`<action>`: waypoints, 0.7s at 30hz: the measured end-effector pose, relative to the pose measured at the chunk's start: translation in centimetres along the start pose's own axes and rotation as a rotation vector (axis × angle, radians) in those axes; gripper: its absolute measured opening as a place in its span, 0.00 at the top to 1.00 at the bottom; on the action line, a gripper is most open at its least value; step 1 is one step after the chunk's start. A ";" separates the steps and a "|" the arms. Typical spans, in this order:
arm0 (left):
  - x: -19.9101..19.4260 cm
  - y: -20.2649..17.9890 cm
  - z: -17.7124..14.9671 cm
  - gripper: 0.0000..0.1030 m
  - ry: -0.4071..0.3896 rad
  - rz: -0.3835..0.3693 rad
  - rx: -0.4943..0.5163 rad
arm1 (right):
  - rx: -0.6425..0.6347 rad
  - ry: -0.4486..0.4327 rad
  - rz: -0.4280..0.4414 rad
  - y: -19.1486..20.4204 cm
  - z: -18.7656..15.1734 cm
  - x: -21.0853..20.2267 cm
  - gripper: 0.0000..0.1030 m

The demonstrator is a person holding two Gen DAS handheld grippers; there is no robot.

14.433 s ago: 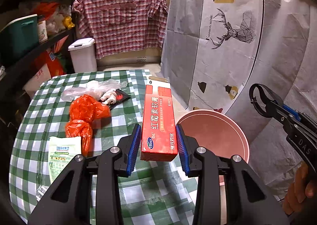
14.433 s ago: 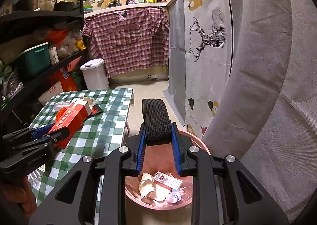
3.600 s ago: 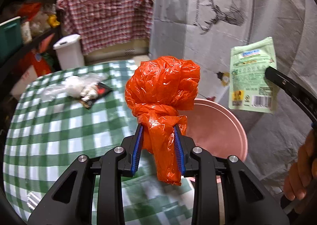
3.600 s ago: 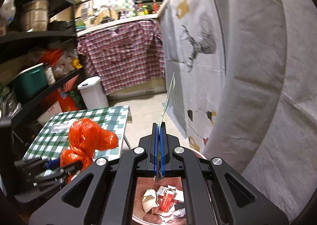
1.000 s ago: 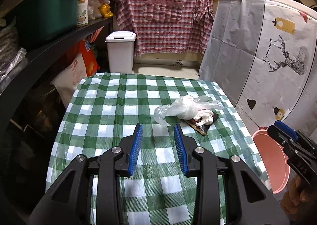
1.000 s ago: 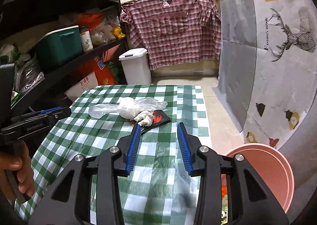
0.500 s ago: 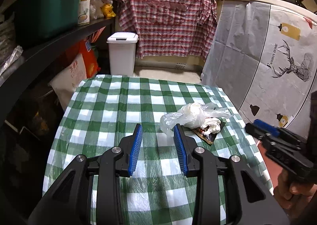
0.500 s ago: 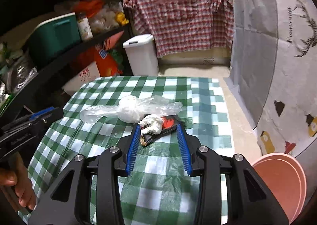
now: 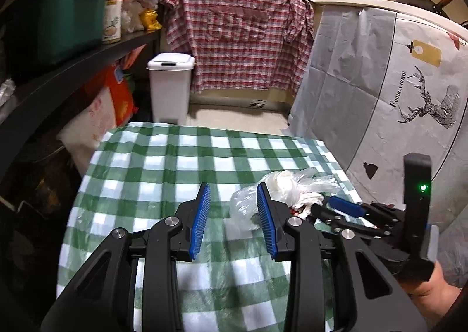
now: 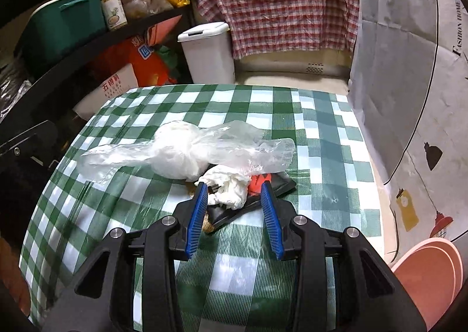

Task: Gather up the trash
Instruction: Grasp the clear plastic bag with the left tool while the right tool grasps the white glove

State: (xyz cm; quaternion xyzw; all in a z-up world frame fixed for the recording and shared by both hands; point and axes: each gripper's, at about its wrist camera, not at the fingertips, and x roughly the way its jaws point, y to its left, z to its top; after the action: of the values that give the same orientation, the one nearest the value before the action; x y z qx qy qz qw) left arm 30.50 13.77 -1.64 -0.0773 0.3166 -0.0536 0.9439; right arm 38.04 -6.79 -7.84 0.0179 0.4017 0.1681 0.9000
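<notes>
A: What is lying on the green checked table (image 10: 318, 133) now, compared with a few seconds back?

B: Far less. The red carton, the orange bag and the green pouch are gone from it, and both tools that were carrying those are coming back empty. Only one cluster is remaining: the clear plastic bag (image 10: 187, 150), the crumpled white tissue (image 10: 226, 185) touching its near side, and a dark wrapper (image 10: 280, 182) with a red patch under the tissue. By that count the collecting is looking nearly done.

A: And the tools?

B: The right gripper (image 10: 234, 188) is standing wide, its blue pads flanking the tissue without squeezing it. The left gripper (image 9: 232, 190) is also spread wide and holding nothing, with one pad just beside the bag's near tail.

A: Where is the trash going?

B: Into the pink basin (image 10: 430, 270), sitting low off the table's right edge, well apart from the pile.

A: Any room to work?

B: Plenty of bare cloth is lying around the cluster. The tight spots are the dark shelving on the left and the grey printed sheet (image 10: 409, 68) hanging close along the right edge, so the carry toward the basin is likely needing care there.
</notes>
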 end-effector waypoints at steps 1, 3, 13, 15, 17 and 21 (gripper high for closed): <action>0.3 -0.2 0.2 0.68 0.000 -0.007 0.008 | -0.002 0.005 -0.004 0.0 -0.1 0.2 0.64; 1.3 -0.8 0.5 0.68 0.010 -0.026 0.039 | -0.009 0.024 -0.006 0.0 -0.1 0.6 0.64; 6.3 -2.8 1.8 0.46 0.084 -0.122 0.046 | -0.025 0.039 0.013 0.4 -0.4 0.9 0.89; 7.1 -3.6 1.6 0.46 0.093 -0.124 0.057 | -0.043 0.026 0.003 0.8 -0.4 0.6 0.89; 8.2 -3.9 1.4 0.46 0.121 -0.130 0.052 | -0.054 0.014 -0.001 0.8 -0.6 0.2 0.90; 9.4 -4.0 0.6 0.46 0.148 -0.156 0.033 | -0.069 0.015 -0.025 0.3 -0.9 -0.5 0.90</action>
State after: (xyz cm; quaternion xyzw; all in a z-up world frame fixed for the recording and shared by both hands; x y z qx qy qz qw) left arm 38.11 8.50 -6.01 -0.0820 0.3775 -0.1379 0.9120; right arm 36.98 -6.73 -8.06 -0.0193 0.4026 0.1706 0.8991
